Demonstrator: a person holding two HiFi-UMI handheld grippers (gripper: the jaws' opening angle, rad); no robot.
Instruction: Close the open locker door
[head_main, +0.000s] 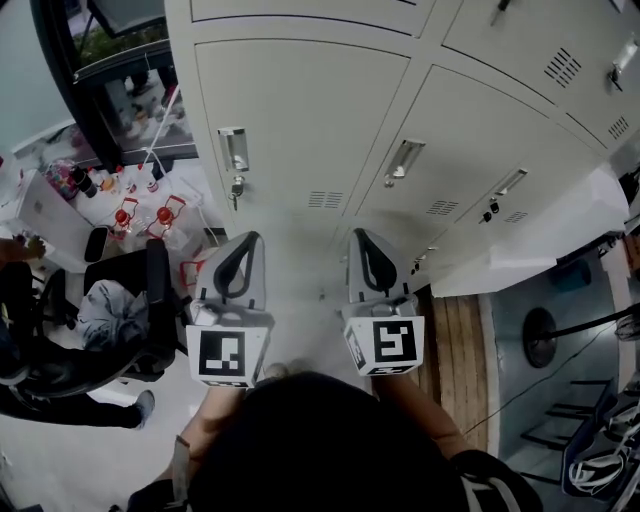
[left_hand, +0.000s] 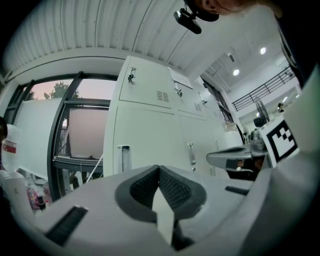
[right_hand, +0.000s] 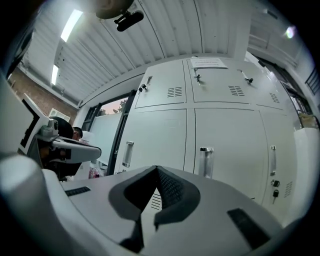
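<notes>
Gripping nothing: left gripper (head_main: 252, 240) and right gripper (head_main: 360, 236) side by side, fingers of each pressed together with no thing between them. Looks like the approach step, with no contact on any door yet. Straight ahead of both sets of fingers, closed locker doors (head_main: 300, 110). Off to the right of the right fingers and well apart from them, the open locker door (head_main: 540, 235), swung out from the bank. Next, probably: carry the right gripper rightward to that door's outer face and push it flat with the closed fingers, no grasp needed. Counted: two grippers, one open door, three upright handles (right_hand: 206, 161) in the row ahead of the right fingers, three small latches (right_hand: 198, 77) in the row above
</notes>
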